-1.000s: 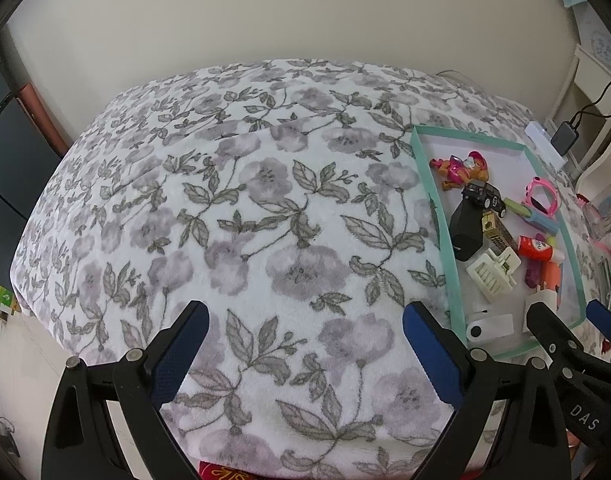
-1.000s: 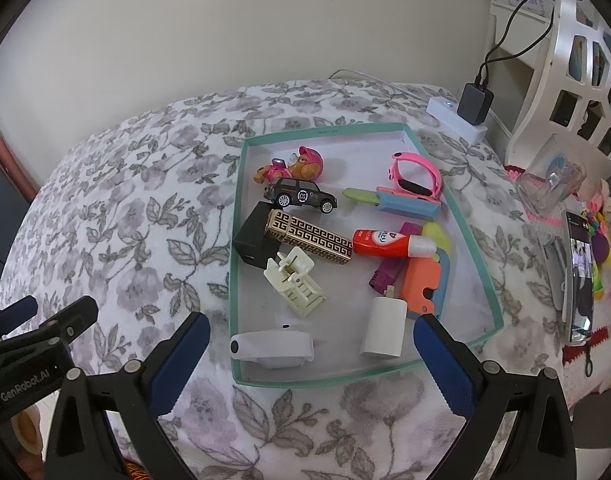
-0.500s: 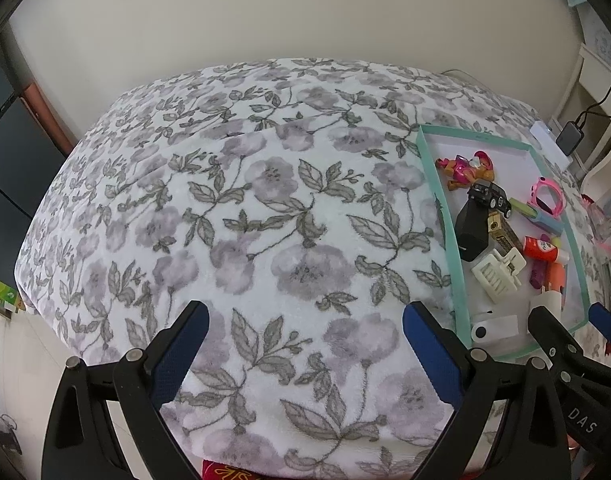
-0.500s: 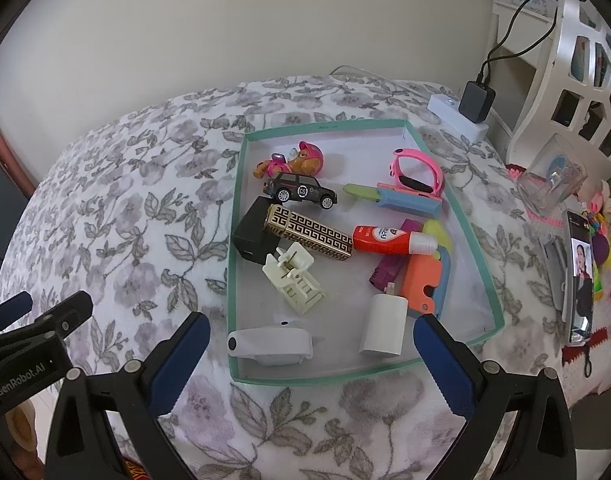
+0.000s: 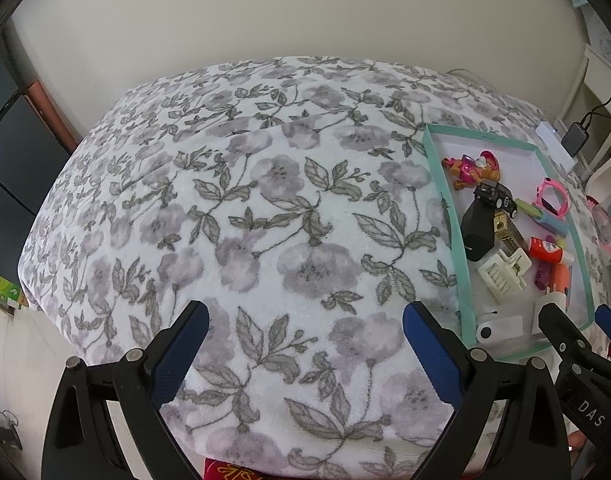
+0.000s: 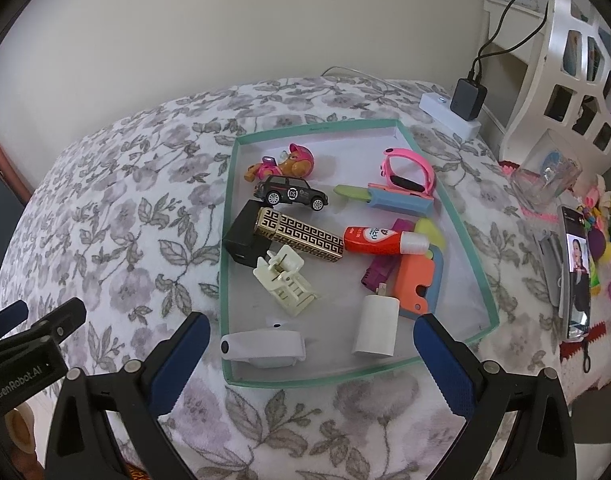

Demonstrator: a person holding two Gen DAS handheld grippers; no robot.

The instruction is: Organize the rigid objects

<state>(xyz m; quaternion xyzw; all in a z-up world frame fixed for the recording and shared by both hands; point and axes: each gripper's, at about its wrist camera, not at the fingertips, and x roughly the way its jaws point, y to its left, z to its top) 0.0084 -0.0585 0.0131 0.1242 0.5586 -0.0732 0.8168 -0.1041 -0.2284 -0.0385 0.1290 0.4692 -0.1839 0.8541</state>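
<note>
Both tongs hang spread and empty, the right tongs (image 6: 309,356) just short of the cluttered tray (image 6: 226,264) to choose a piece, the left tongs (image 5: 305,340) waiting over bare blanket (image 5: 265,208) beside it

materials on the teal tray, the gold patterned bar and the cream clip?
Teal tray: looks like thin card or paperboard, matte, with sharp folded corners and low flat walls; thin plastic is possible. Gold patterned bar: seems metal or metallised plastic, glossy, catching highlights along its embossed key pattern. Cream clip: most likely moulded plastic, smooth semi-matte, with ribbed slots and a hinge.
</note>
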